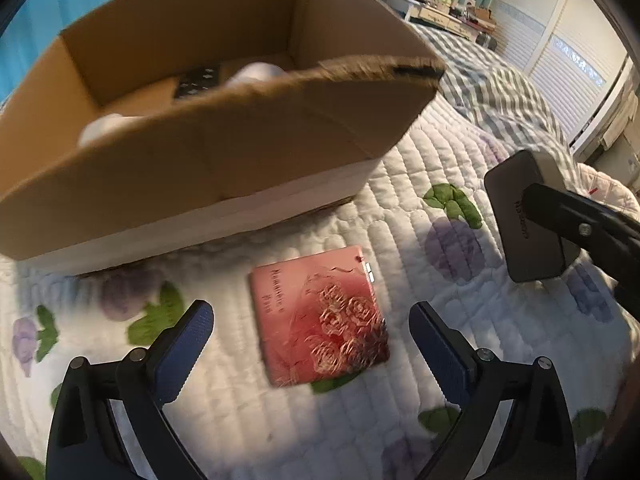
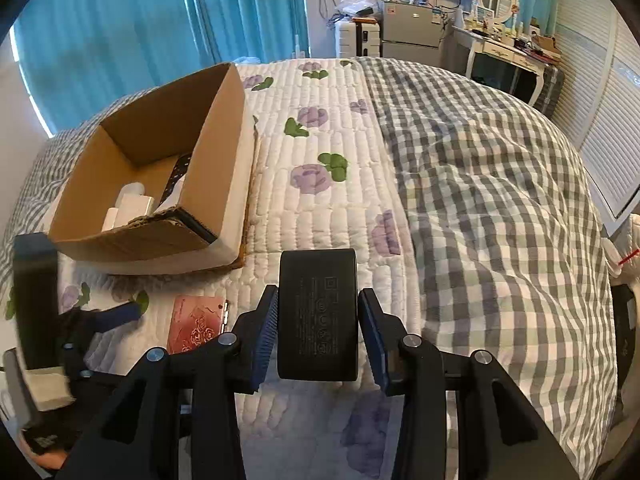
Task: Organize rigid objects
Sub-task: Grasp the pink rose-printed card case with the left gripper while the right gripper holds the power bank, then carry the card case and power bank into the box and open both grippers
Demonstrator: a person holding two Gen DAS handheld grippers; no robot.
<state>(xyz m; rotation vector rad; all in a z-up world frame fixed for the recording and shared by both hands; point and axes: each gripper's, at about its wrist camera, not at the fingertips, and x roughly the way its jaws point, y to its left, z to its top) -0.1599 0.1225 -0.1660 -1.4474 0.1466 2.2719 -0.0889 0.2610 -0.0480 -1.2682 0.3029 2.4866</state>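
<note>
Right now the right gripper [image 2: 318, 330] is clamped on a black charger block [image 2: 317, 316], its blue pads [image 2: 267, 332] pressing both side faces, and the block is lifted above the white quilt with purple flowers [image 2: 304, 208]; the printed underside of the block faces the camera; ahead and to the left of this gripper stands the open cardboard box [image 2: 216, 152], with white items [image 2: 130, 206] and a dark patterned piece [image 2: 178, 170] lying on its floor; the left gripper [image 1: 310, 350] hovers with its fingers spread wide apart, holding nothing; directly between and just ahead of those fingers a pink booklet with rose drawings [image 1: 320, 320] lies flat on the quilt, close in front of the box's near wall; to this gripper's right the held block shows again; a grey checked blanket [image 2: 500, 208] covers the bed on the right gripper's right side.
</note>
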